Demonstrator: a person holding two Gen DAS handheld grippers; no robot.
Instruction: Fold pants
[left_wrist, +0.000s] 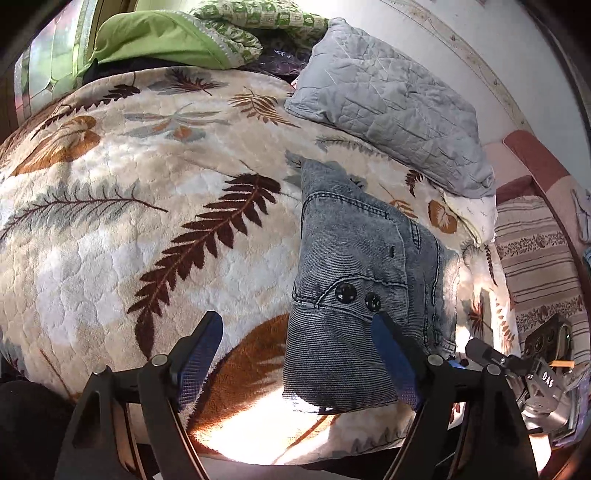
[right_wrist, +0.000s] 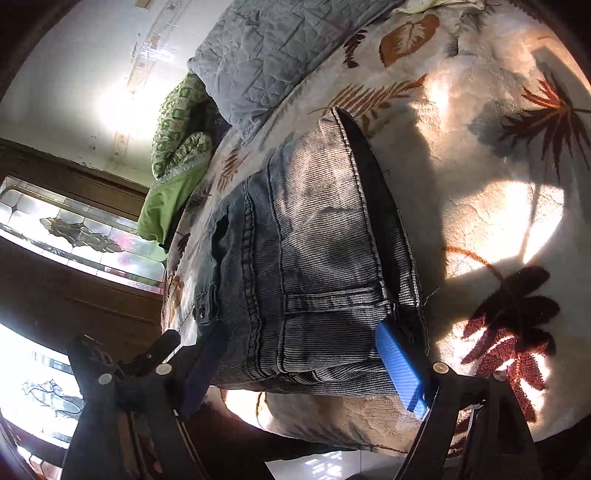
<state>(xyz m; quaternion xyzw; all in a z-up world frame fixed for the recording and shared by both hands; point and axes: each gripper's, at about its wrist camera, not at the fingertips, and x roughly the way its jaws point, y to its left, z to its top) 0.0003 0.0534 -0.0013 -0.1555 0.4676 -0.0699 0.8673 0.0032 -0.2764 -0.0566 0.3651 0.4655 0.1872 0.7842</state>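
Observation:
Grey-blue denim pants (left_wrist: 354, 280) lie folded into a compact stack on a leaf-patterned blanket (left_wrist: 147, 206); two black snap buttons face the left wrist view. My left gripper (left_wrist: 295, 325) is open at the stack's near edge, its right pad (left_wrist: 391, 358) against the denim, its left pad over bare blanket. In the right wrist view the pants (right_wrist: 310, 258) fill the middle. My right gripper (right_wrist: 299, 350) is open, its blue pads on either side of the stack's near end, not closed on it. The right gripper's body shows in the left wrist view (left_wrist: 535, 369).
A grey quilted pillow (left_wrist: 391, 110) lies beyond the pants. Green bedding (left_wrist: 166, 40) is piled at the far end. A striped pink cloth (left_wrist: 535, 266) is to the right. A stained-glass window (right_wrist: 81, 229) and dark wood frame stand left. The bed edge (left_wrist: 258, 458) is near.

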